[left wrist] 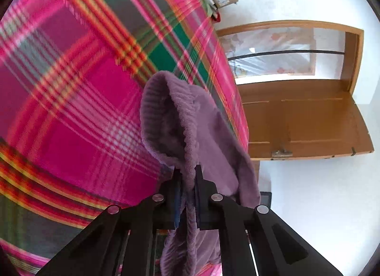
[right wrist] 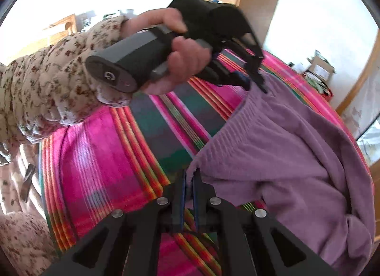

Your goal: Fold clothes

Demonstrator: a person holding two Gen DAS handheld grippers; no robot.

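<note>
Left wrist view: your left tool is pinched nearly shut on the ribbed edge of the purple fleece garment, which rises from the pads and hangs over the plaid bedspread. In the right wrist view, your right tool is closed tight on a corner of the same ribbed hem, the garment spreading to the right of it. Across the bed, your left hand grips its tool at the hem's far end.
</note>
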